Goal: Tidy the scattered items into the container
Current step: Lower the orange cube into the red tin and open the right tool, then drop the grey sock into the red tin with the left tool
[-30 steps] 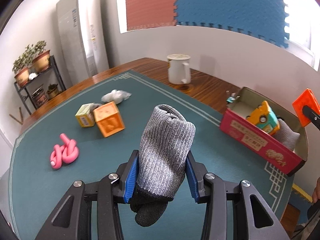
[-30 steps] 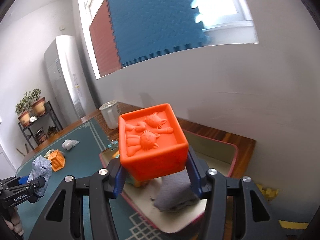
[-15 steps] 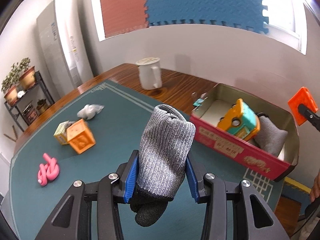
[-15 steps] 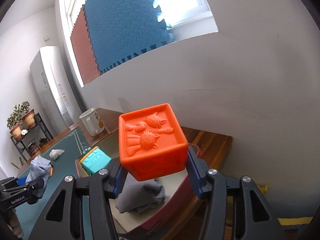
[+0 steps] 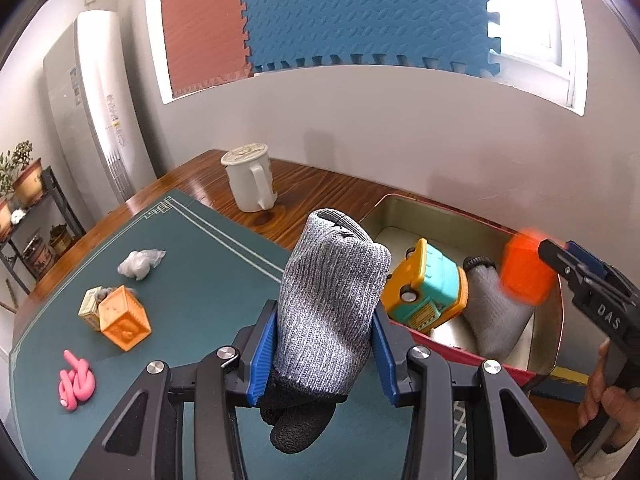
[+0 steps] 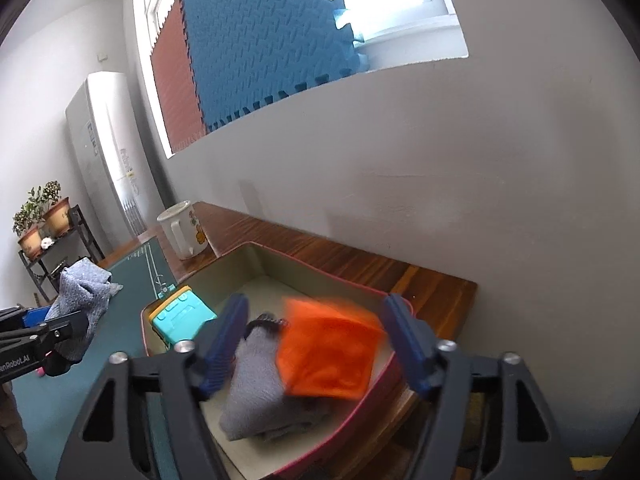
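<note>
The tin (image 5: 554,360) already held a toy truck (image 5: 428,292) and a grey sock (image 6: 260,392). Over it the right gripper (image 6: 316,344) was opening, and the blurred orange block (image 6: 326,352) looked to be dropping in. Beside the tin, the left gripper (image 5: 324,352) was clamped on a grey glove (image 5: 328,308). Left of the tin, a yellow block (image 5: 124,318), a pink knot (image 5: 76,384) and a wrapper (image 5: 140,264) remained.

walls: plain white (image 5: 400,136) | window (image 5: 528,12): bright daylight, partly covered by blue foam mat (image 5: 360,12) and red-brown foam mat (image 5: 204,24) | corner: tall white floor air conditioner (image 5: 100,112) | left: black metal shelf (image 5: 48,216) with potted plants (image 5: 24,172)
</note>
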